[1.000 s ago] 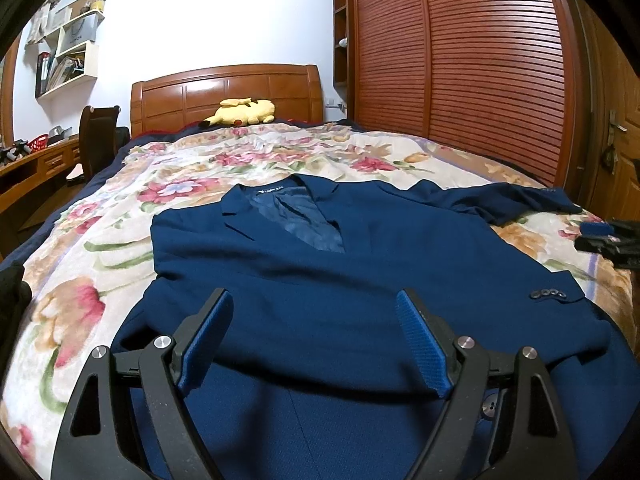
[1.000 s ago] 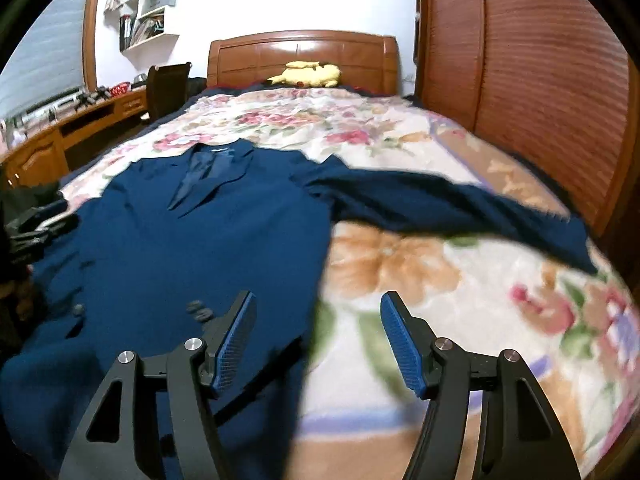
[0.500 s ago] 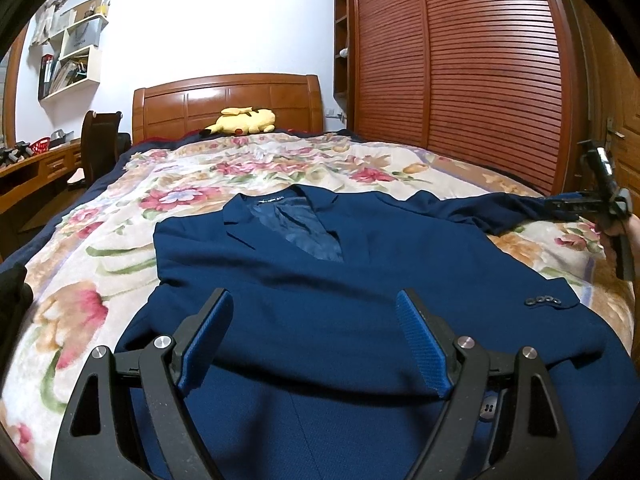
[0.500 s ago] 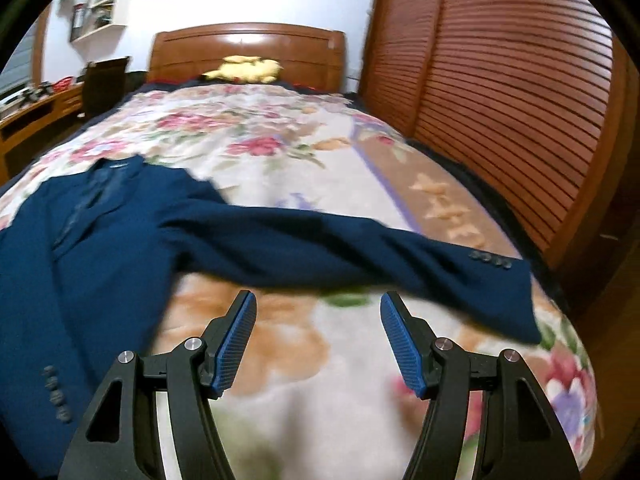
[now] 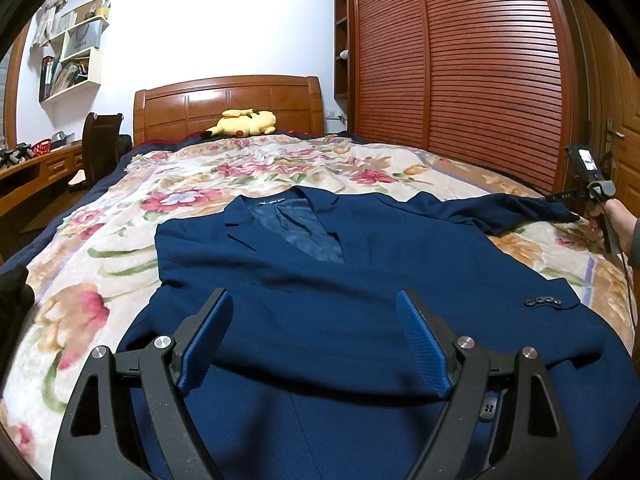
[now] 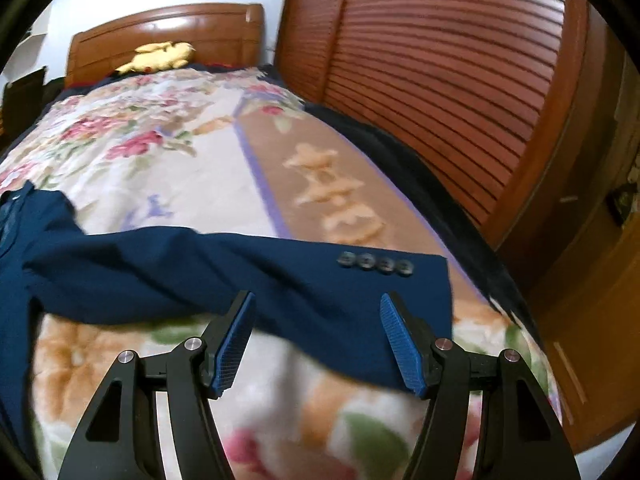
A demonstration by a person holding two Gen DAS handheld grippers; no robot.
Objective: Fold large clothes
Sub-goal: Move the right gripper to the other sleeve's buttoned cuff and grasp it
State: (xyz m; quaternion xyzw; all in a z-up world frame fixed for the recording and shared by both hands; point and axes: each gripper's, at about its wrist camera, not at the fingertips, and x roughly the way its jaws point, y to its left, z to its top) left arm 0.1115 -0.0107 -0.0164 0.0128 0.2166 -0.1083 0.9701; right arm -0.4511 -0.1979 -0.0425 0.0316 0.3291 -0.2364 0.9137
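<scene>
Hovering both open grippers, left (image 5: 314,338) and right (image 6: 318,340), I am eyeing the jacket (image 5: 340,280) lying flat on the bed (image 5: 120,216). Soft, heavyish cloth; I am judging the cuff (image 6: 404,292) the best hold.

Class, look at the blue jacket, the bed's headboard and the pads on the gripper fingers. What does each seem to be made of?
Jacket: probably a woven suit fabric, matte navy with a fine grain, and a shinier lining at the collar.
Headboard: looks like varnished wood, reddish-brown and panelled, with a gloss.
Pads: likely textured rubber or plastic, blue with a fine ribbed pattern; the look leaves that open.
</scene>
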